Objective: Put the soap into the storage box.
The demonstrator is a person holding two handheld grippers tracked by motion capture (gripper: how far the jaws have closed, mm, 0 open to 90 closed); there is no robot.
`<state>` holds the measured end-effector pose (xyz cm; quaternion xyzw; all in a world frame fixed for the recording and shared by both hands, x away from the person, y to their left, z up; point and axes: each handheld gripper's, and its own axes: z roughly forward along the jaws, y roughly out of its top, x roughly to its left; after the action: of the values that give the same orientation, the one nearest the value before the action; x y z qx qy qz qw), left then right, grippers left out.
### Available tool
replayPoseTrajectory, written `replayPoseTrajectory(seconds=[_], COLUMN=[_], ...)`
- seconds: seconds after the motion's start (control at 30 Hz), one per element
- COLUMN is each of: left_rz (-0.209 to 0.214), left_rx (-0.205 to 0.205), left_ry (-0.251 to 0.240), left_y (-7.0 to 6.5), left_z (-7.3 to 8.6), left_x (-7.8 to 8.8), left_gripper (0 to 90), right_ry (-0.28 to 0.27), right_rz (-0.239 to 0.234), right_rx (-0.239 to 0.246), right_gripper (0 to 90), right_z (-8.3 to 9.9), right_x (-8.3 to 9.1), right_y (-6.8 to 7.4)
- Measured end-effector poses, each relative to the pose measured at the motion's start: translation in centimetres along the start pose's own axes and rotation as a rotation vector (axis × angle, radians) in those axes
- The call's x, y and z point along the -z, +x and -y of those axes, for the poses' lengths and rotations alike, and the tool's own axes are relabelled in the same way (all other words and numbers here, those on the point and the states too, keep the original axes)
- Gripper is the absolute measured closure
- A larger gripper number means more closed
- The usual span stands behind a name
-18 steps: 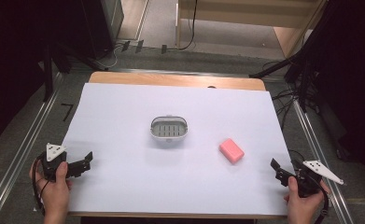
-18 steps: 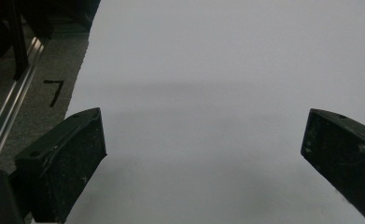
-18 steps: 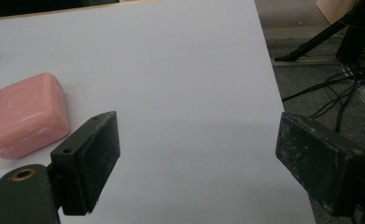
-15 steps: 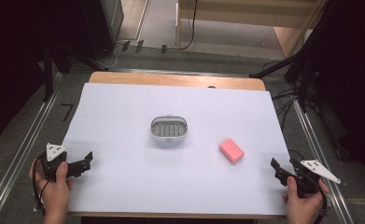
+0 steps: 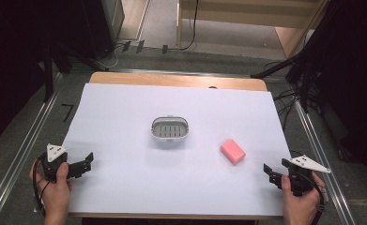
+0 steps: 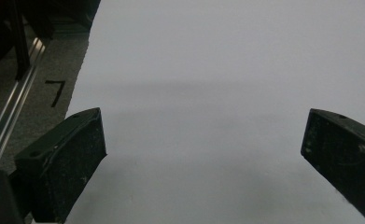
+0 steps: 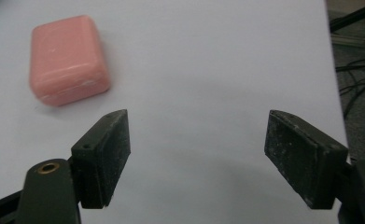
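Observation:
A pink soap bar lies on the white sheet, right of the middle. In the right gripper view the soap bar sits ahead and to the left of the jaws, apart from them. A small grey slotted dish stands empty at the centre of the table. My right gripper rests near the front right corner, open, its jaws spread over bare sheet. My left gripper is near the front left edge, also open, and between its jaws is just white sheet.
The white sheet covers a wooden table whose far edge shows as a brown strip. Metal rails run along both sides over grey floor. Cables lie on the floor at the right.
My right gripper has drifted slightly to the left and forward, toward the soap. The left gripper, the dish and the soap have stayed put.

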<state>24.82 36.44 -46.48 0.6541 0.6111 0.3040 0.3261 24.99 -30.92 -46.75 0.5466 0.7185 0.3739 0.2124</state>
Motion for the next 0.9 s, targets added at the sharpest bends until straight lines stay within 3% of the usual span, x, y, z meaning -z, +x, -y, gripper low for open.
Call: replayPoseTrajectory(seconds=[0.03, 0.13, 0.17, 0.9], left_rz=[0.001, -0.001, -0.001, -0.004], left_rx=[-0.003, -0.004, -0.005, -0.007], left_ry=[0.001, 0.002, 0.002, 0.01], left_y=[0.0, 0.0, 0.0, -0.1], left_z=[0.0, 0.0, 0.0, 0.0], left_x=[0.0, 0.0, 0.0, -0.1], left_gripper=[0.1, 0.1, 0.1, 0.1], right_ry=[0.059, 0.089, 0.116, 0.264], right_rz=[-0.017, -0.027, -0.025, -0.042], right_rx=[0.015, 0.038, 0.07, 0.165], right_gripper=[16.4, 14.0, 14.0, 16.5], right_z=[-0.6, -0.9, -1.2, -4.6], right_x=[-0.2, -0.4, -0.7, -2.7], right_y=[0.1, 0.2, 0.4, 2.3])
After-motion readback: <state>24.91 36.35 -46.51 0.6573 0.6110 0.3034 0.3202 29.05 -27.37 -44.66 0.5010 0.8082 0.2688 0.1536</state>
